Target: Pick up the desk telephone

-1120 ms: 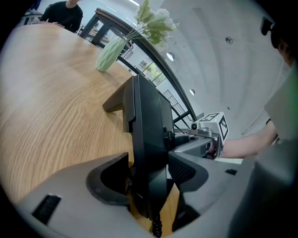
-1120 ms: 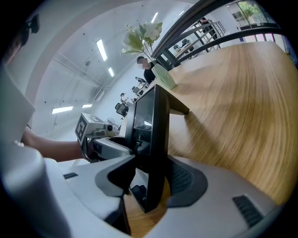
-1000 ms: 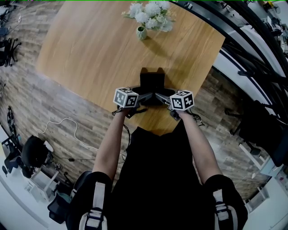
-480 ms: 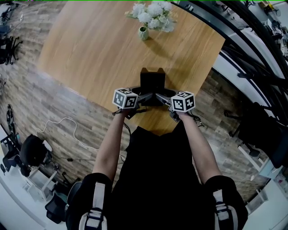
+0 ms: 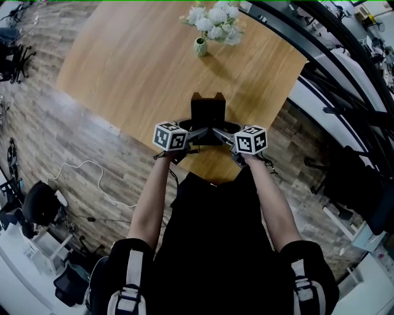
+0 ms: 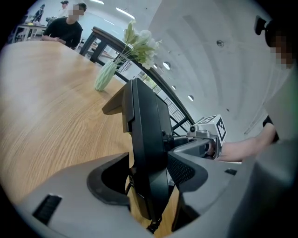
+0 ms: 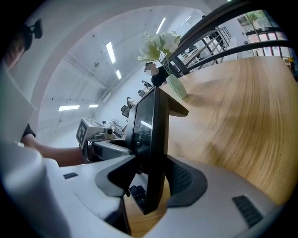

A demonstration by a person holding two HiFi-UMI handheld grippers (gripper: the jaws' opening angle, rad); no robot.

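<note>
Your left gripper [image 6: 149,179] is closed on the desk telephone [image 6: 146,139], its two jaws pressed against the black body from either side near the lower end, where a coiled cord hangs below. Your right gripper [image 7: 149,179] clamps the same telephone from the opposite side, with the thin dark edge of the set standing upright between its jaws and the screen face catching a reflection. From your head camera the two grippers meet nose to nose at the telephone [image 5: 207,111], left gripper [image 5: 198,133] and right gripper [image 5: 219,133], with your bare forearms reaching straight out to them. The telephone stands near the closest edge of the worktop [image 5: 135,67]; whether its base has left the wood cannot be told. The worktop is a broad slab of light, warm-grained wood, bare apart from a small pale green vase [image 5: 201,47] of white flowers [image 5: 215,15] near its far edge, well apart from the telephone. Around it the floor [image 5: 80,141] is grey-brown planking, with a white cable [image 5: 92,166] looping across it to your left. A black railing [image 5: 320,37] sweeps along the right side of the room. In the left gripper view a person [image 6: 65,30] sits at the far end of the worktop, and long strip lights [image 7: 111,52] run across the pale ceiling.
</note>
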